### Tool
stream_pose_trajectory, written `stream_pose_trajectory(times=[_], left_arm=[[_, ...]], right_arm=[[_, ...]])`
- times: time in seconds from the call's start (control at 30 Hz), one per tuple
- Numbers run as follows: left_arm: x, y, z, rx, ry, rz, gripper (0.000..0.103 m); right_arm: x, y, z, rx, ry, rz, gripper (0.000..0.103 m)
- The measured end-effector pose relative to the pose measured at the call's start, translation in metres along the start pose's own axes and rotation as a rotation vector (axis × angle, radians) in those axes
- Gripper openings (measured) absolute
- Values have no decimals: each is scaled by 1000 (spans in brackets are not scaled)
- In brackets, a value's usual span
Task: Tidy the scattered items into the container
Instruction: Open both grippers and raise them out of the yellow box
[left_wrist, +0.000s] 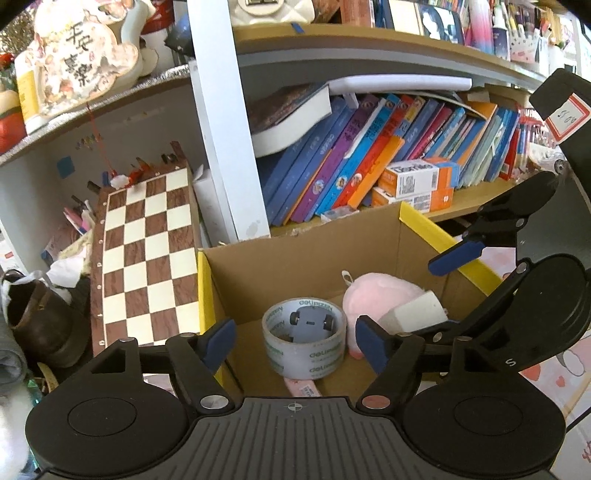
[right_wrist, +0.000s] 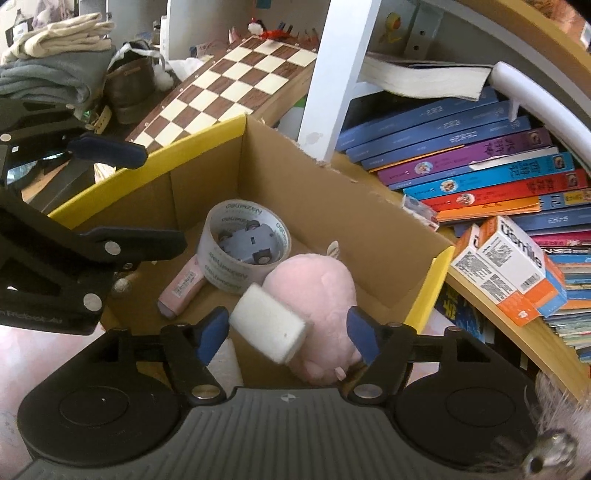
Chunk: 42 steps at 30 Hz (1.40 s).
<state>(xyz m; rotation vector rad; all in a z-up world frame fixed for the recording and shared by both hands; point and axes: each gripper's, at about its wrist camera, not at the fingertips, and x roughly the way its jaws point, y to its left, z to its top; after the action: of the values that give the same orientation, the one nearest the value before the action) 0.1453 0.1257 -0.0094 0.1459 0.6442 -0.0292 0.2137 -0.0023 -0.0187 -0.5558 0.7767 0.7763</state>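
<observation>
A cardboard box (left_wrist: 295, 266) with yellow taped rims holds a roll of clear tape (left_wrist: 304, 350) with a grey toy car (left_wrist: 310, 323) lying inside it. A pink plush (right_wrist: 317, 288) and a pink tube (right_wrist: 183, 290) are in the box too. My left gripper (left_wrist: 293, 341) hovers open over the tape roll, its pads clear of it. My right gripper (right_wrist: 289, 334) is open over the plush. A white sponge block (right_wrist: 271, 328) lies tilted between its jaws, with a wide gap to the right pad (right_wrist: 362, 338). The right gripper's blue pad (left_wrist: 456, 258) shows over the box's right rim.
A chessboard (left_wrist: 147, 251) leans left of the box. Behind it a white shelf post (left_wrist: 221, 129) and slanted books (left_wrist: 351, 158) fill the shelf, with orange-white cartons (left_wrist: 417, 181). A brown shoe (left_wrist: 40, 325) and folded clothes (right_wrist: 55, 70) sit far left.
</observation>
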Motion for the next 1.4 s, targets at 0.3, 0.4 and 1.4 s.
stream_pose_trajectory(times=[0.3,0.4,1.4], left_arm=[[-25,0,-5,-24,-19,19,75],[-34,-1,-10,-48,-22,16,75],[-95,-47,-60,-186,4,-12,87]], right_arm=[[-30,1,-5,46,-46,-30,73],[-39,3,-10,65,-58,-42,74],[-116,19,-106,317,-94,-143,86]])
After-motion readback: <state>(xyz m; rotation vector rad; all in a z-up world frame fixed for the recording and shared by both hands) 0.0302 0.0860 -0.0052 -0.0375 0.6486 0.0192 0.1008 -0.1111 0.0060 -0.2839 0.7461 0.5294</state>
